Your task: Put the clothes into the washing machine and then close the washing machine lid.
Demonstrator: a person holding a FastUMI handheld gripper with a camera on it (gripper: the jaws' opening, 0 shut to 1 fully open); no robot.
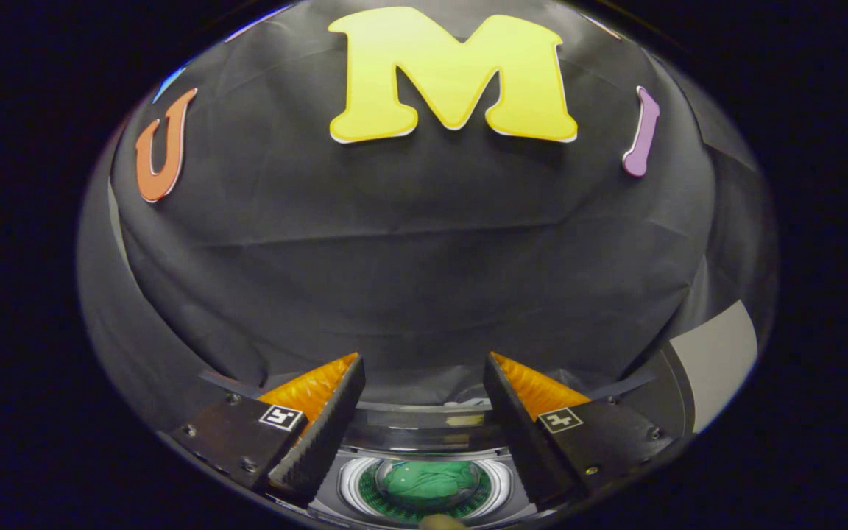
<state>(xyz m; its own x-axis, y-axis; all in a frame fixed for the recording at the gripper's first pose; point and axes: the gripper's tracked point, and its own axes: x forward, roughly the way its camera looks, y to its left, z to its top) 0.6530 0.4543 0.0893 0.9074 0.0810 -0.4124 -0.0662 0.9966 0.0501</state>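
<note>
Nearest, between the two fingers and below them, sits the washing machine (424,434). Its round lid window (428,486) shows through the gap, ringed by a pale band, and behind the glass lies a bunched green garment (430,480), so the clothes are inside the drum. The lid looks down and flat over the opening, though only its middle is seen; the fingers cover both sides of the machine's top, and its near edge is cut off. A small tan rounded shape (442,522) pokes in at the very bottom of the window; what it is cannot be made out.

The gripper (424,368) hangs above the machine with its fingers spread wide, holding nothing and touching nothing. The gap between the fingertips is open air, with the machine's back rim (424,407) showing as a curved grey strip just beyond them.

To the right of the right finger, a pale grey panel (715,361) with a dark rounded edge stands up beside the machine; its lower part is hidden behind the finger, and whether it belongs to the machine cannot be told.

Farther off, the black cloth wall (409,272) of the booth closes the space behind, creased and draped, leaving free room above the machine and ahead of the fingertips.
</note>
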